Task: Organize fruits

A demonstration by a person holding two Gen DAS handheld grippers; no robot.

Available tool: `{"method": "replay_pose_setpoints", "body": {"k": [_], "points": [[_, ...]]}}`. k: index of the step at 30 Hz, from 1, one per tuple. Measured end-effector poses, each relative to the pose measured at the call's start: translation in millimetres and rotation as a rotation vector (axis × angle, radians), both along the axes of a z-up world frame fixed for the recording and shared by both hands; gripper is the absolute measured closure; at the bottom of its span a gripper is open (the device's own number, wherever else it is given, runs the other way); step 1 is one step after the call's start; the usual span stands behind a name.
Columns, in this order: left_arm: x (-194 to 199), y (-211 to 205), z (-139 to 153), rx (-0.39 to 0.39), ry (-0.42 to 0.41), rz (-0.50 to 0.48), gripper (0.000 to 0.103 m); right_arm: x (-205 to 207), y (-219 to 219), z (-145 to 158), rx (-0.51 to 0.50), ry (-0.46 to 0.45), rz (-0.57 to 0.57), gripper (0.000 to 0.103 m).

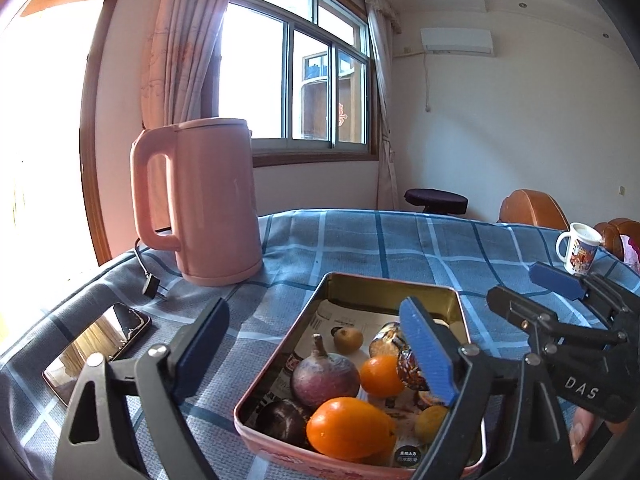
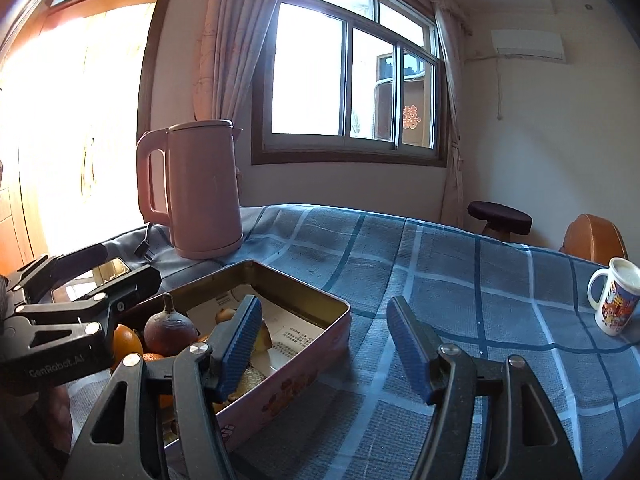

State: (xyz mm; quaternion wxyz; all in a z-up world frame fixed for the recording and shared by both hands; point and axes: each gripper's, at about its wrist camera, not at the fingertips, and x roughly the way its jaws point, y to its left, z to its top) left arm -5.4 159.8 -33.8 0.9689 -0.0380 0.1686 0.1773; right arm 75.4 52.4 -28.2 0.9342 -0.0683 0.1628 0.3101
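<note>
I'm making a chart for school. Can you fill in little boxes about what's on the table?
surface: blue checked tablecloth
container: pink rectangular metal tin, lined with printed paper
fruit in tin: large oval orange fruit, round purple fruit with a stem
left gripper: open, empty
right gripper: open, empty
nearby: pink electric kettle, white picture mug, black smartphone

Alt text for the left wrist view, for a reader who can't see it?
Open left claw hovers over a pink tin of fruit: oranges, a purple mangosteen. Behind, on the blue plaid tablecloth: pink kettle, phone, mug.
</note>
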Motion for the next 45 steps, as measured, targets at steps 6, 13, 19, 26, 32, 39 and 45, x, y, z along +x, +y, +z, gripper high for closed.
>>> {"method": "replay_pose_setpoints", "body": {"k": [6,13,19,26,32,39,45], "points": [[-1.4,-0.3,0.1,0.004,-0.005,0.008,0.007,-0.7,-1.2,0.2,0.012,-0.009,-0.004,0.028],[-1.4,0.4,0.3,0.010,-0.007,0.013,0.003,-1.7,-2.4,-0.3,0.017,-0.011,-0.004,0.027],[-1.1,0.8,0.2,0.011,-0.004,0.013,0.001,-1.8,-2.5,-0.2,0.017,-0.012,-0.005,0.025],[-0.5,1.3,-0.3,0.012,-0.002,0.015,0.000,-2.6,-3.2,-0.1,0.021,-0.019,-0.009,0.018],[0.5,1.6,-2.0,0.015,0.010,0.032,0.000,-3.4,-4.2,-0.3,0.023,-0.022,-0.010,0.017],[1.4,-0.6,-1.8,0.026,0.015,0.042,0.000,-3.9,-4.9,-0.3,0.024,-0.024,-0.010,0.017],[2.2,-0.1,-1.8,0.033,0.024,0.065,0.000,-3.7,-5.3,-0.3,0.024,-0.023,-0.010,0.017]]}}
